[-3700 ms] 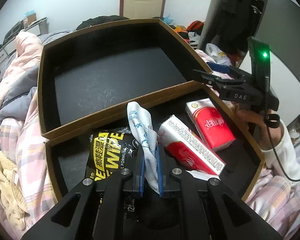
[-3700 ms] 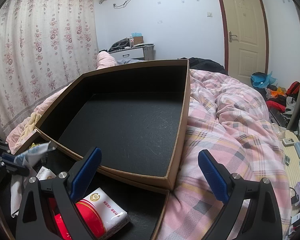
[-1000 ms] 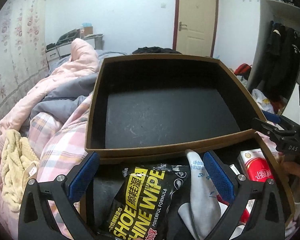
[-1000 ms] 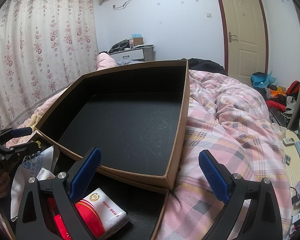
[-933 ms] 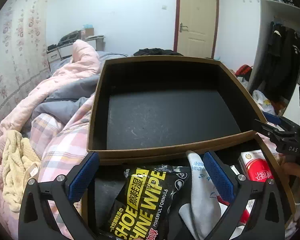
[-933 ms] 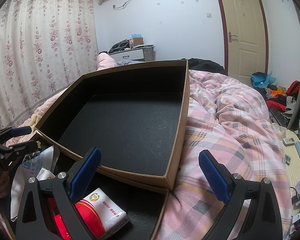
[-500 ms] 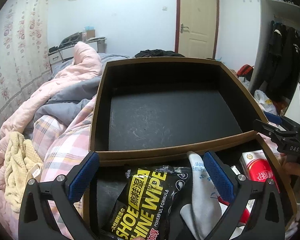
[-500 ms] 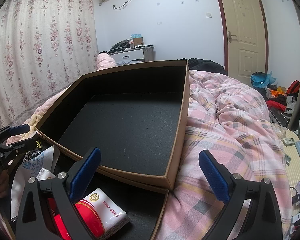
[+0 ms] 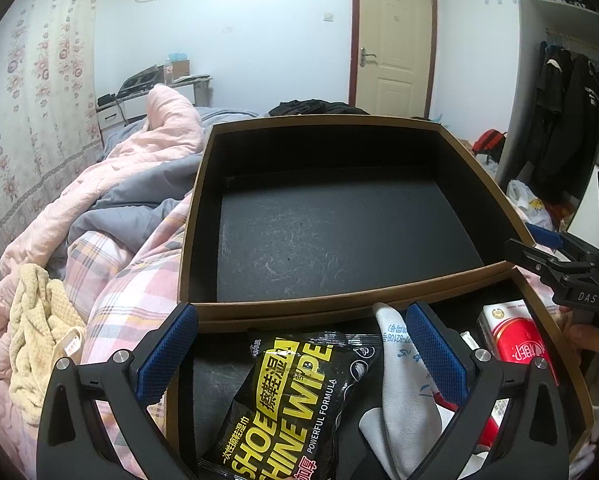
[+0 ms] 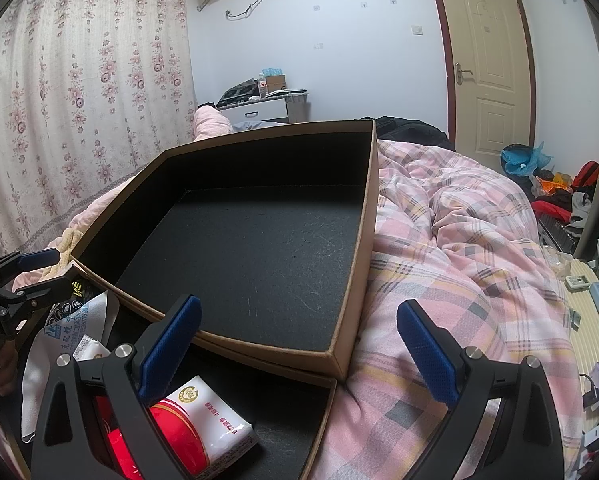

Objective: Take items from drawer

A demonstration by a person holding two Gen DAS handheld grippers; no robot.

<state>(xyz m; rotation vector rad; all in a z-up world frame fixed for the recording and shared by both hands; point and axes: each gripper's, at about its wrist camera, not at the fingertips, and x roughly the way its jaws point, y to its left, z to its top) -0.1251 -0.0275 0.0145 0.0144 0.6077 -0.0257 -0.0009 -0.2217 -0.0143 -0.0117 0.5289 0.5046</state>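
left gripper (image 9: 301, 344) gaping, hovering | black-and-yellow foil shoe-wipes pack (image 9: 289, 404) lying at 6 o'clock (pinching its top edge advisable) | right gripper (image 10: 295, 338) idling, spread wide

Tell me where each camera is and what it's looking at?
Left wrist view: rides on the left gripper, facing the wipes pack in the drawer; its open jaws show, plus a hand at the right edge.
Right wrist view: rides on the right gripper, facing the empty black tray and the plaid quilt; its open jaws show.
Both views show the tray, the red-and-white packs and the door.
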